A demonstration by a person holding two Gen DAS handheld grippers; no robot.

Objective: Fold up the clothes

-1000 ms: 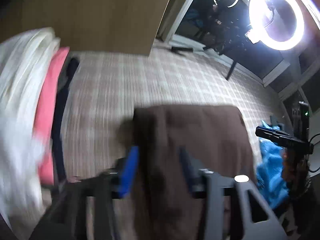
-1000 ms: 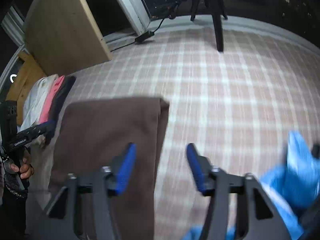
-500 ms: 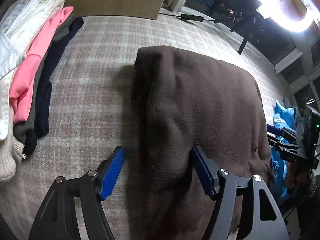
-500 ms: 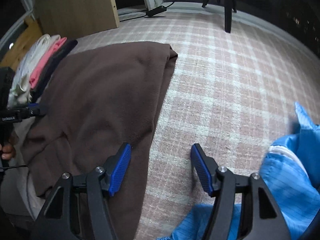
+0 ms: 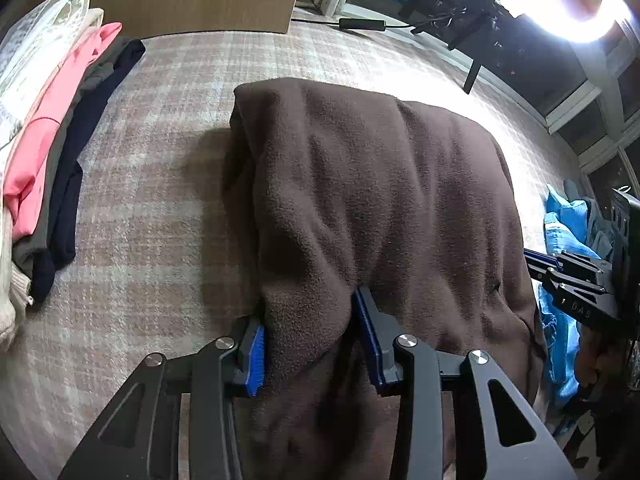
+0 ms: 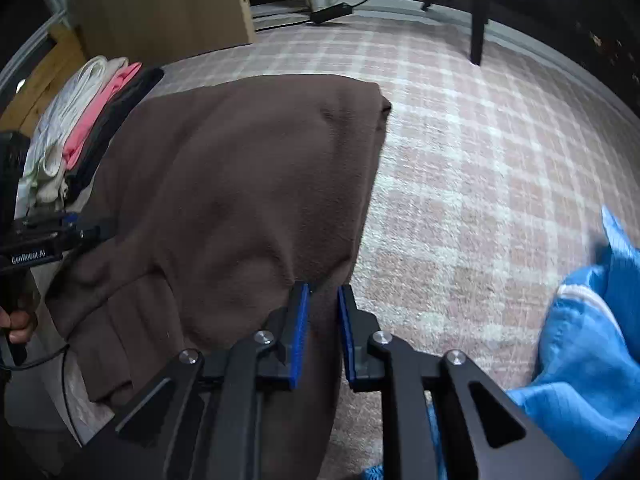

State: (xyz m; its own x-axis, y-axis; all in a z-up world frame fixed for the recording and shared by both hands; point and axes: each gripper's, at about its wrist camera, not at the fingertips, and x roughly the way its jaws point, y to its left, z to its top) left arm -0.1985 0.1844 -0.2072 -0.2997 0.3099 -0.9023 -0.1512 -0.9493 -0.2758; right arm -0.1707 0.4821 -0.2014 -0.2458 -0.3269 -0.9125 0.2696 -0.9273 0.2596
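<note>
- Left tongs point(image 5: 308, 344): clamped on a thick bunch at the near edge of the brown fleece garment point(image 5: 372, 200), the blue pads pressing it from both sides; the wide bite suggests several layers are held at once.
- Right tongs point(image 6: 323, 320): nearly together, pinching the near right corner of the same garment, where the cloth narrows to a thin fold between the pads. With both near corners gripped, the piece is probably about to be lifted or drawn over for another fold.
- Brown fleece garment: lies on the plaid carpet point(image 6: 480, 160), already doubled, its far edge flat and its left side showing stacked layers.
- Blue garment point(image 6: 580, 340): heaped to the right on the carpet, apparently waiting its turn.
- Folded stack point(image 5: 44, 128): white, pink, grey and dark pieces laid side by side at the left, well apart from the fleece, likely the finished pile.
- Writing: the left device, seen from the right wrist, reads "GenRobot.AI" point(image 6: 28, 258); the right device shows letters too small to read surely.
- Ring light point(image 5: 560, 4): glares at the far right.
</note>
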